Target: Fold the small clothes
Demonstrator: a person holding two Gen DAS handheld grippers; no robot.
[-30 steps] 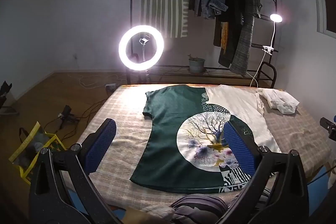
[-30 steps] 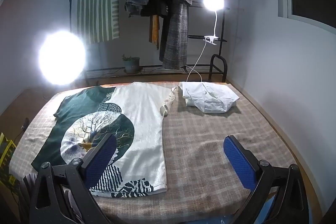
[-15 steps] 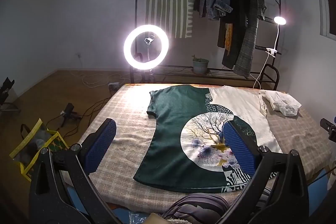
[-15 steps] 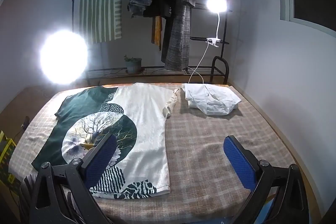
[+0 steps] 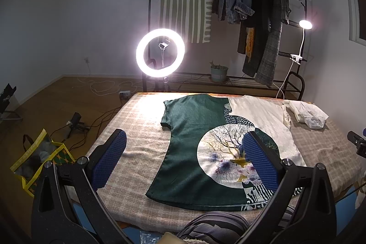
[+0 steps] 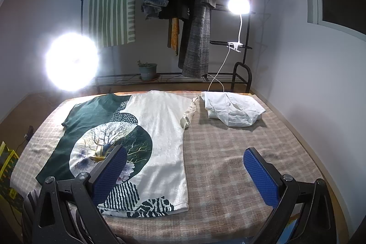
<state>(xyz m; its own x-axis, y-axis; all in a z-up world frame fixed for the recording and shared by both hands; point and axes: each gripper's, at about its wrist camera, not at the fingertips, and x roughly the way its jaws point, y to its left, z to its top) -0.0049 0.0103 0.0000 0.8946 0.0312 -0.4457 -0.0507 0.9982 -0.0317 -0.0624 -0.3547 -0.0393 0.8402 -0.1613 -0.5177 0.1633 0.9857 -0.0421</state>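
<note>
One T-shirt (image 6: 128,143) lies flat and unfolded across the left half of the checked bed cover (image 6: 228,161), with one folded white garment (image 6: 233,110) far right. Your left gripper (image 5: 183,161) and right gripper (image 6: 183,173) both hover spread wide, empty. Pinch only the top layer and the fold could drag crooked, I judge.

A checked bed cover (image 6: 228,164) carries a flat T-shirt (image 6: 160,129) (green and cream) beside folded white clothing (image 6: 233,109).
</note>
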